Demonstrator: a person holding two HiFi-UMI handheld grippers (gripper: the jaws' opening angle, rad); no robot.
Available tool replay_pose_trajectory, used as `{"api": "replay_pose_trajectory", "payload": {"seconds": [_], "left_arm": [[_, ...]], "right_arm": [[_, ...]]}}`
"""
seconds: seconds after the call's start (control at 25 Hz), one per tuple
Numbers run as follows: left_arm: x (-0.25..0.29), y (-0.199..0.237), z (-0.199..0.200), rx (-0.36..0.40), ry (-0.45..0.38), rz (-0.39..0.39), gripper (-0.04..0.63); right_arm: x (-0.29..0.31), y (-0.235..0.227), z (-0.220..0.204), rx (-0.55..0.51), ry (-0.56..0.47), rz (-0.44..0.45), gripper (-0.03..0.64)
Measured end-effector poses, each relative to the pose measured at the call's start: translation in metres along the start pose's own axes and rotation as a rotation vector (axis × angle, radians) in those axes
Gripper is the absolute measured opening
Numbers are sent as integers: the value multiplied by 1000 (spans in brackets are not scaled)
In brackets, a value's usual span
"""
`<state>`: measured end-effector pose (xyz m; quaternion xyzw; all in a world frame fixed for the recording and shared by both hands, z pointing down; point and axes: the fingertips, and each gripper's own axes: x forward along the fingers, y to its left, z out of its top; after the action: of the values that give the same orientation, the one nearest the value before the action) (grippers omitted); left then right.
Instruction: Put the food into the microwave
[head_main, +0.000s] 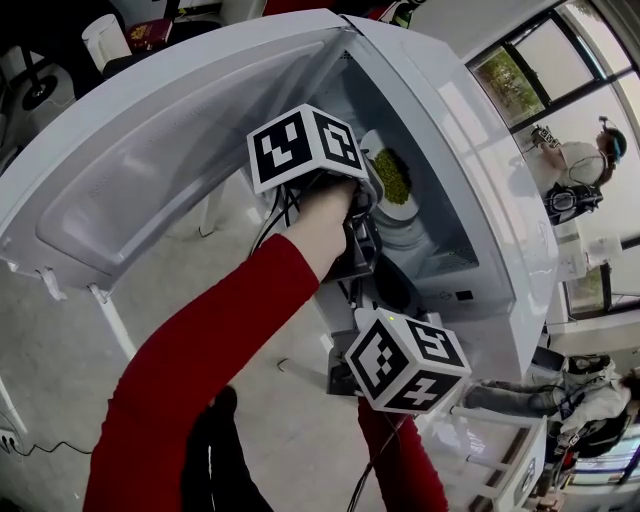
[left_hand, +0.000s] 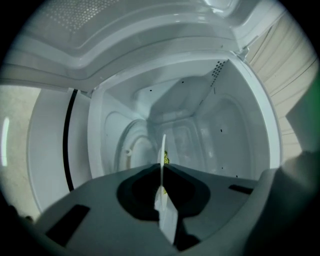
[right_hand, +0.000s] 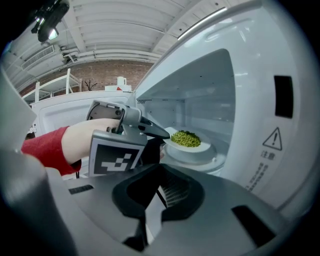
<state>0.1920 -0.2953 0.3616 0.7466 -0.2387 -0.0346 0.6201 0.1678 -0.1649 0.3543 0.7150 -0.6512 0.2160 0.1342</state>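
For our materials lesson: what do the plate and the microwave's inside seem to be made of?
Plate: white, glossy, thin-rimmed, likely ceramic or melamine. Microwave cavity: smooth white coated metal, probably; it shows soft reflections and small vent holes.

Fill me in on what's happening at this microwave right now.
A person in a red sleeve is loading the open white microwave. The left tongs are shut on the rim of a white plate of green food, holding it inside the cavity above the round turntable. Whether the plate has touched down is not clear. The right tongs wait outside the opening, shut and empty.
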Motion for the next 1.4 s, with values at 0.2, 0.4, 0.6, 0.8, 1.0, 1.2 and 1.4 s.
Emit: {"api": "replay_pose_trajectory", "payload": {"seconds": [0.2, 0.4, 0.6, 0.8, 1.0, 1.2, 1.4], "left_arm": [[3, 4, -1, 33, 13, 33, 23], [7, 3, -2, 92, 30, 67, 23], [10, 4, -1, 150, 46, 105, 21], [9, 4, 2, 201, 43, 131, 23], [9, 3, 4, 300, 42, 165, 29], [8, 8, 5, 369, 53, 212, 44], [13, -1, 20, 508, -4, 237, 57]], "right_arm": [[0, -3, -2, 6, 8, -4, 14], [0, -3, -2, 6, 11, -2, 14], [-1, -5, -1, 2, 12, -4, 14], [-1, -6, -1, -5, 16, -8, 14], [-1, -5, 2, -10, 14, -8, 14], [-2, -4, 2, -17, 17, -10, 14], [-4, -6, 1, -16, 19, -16, 14]]}}
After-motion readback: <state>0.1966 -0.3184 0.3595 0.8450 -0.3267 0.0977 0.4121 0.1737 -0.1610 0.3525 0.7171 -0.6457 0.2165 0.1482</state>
